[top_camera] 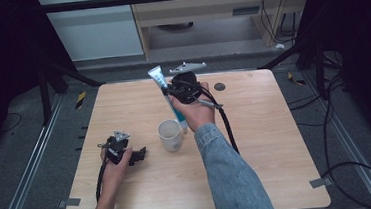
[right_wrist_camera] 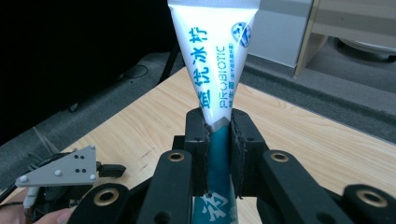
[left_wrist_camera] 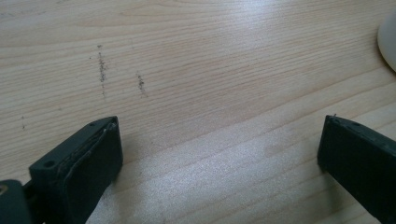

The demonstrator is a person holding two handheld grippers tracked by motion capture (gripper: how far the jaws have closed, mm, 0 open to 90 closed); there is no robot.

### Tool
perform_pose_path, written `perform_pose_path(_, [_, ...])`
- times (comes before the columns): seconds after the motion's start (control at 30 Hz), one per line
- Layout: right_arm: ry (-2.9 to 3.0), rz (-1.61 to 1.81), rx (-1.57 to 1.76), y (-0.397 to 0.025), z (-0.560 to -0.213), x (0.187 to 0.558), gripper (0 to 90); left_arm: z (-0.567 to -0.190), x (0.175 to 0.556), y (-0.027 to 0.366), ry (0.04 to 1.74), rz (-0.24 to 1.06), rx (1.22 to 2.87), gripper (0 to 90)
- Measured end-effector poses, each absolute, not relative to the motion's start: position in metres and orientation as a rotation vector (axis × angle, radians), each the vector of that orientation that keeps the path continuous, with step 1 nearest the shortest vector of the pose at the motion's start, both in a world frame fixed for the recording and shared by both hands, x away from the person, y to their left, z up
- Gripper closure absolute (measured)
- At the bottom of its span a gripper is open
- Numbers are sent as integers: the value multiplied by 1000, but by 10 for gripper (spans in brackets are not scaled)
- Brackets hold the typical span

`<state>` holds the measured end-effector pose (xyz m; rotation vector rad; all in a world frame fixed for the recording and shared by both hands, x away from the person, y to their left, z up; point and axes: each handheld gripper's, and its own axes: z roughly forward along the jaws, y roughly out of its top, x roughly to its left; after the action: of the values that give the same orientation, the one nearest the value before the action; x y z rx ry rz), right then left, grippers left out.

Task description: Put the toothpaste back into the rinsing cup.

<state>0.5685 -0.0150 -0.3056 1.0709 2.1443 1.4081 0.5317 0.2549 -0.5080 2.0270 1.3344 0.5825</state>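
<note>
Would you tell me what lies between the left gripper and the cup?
Bare wooden table, seen in the high view, separates the left gripper from the cup.

Lab: aluminium rails, trailing cables

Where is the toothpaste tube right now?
The toothpaste tube is pinched between the right gripper's jaws, held up over the back middle of the table, just behind the white cup in the high view.
</note>
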Motion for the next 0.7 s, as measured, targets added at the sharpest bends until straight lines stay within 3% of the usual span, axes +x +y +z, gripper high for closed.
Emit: perform_pose_path(0.7, [2096, 1469, 1059, -2, -310, 574, 790, -508, 532, 255, 1332, 581, 2030, 0])
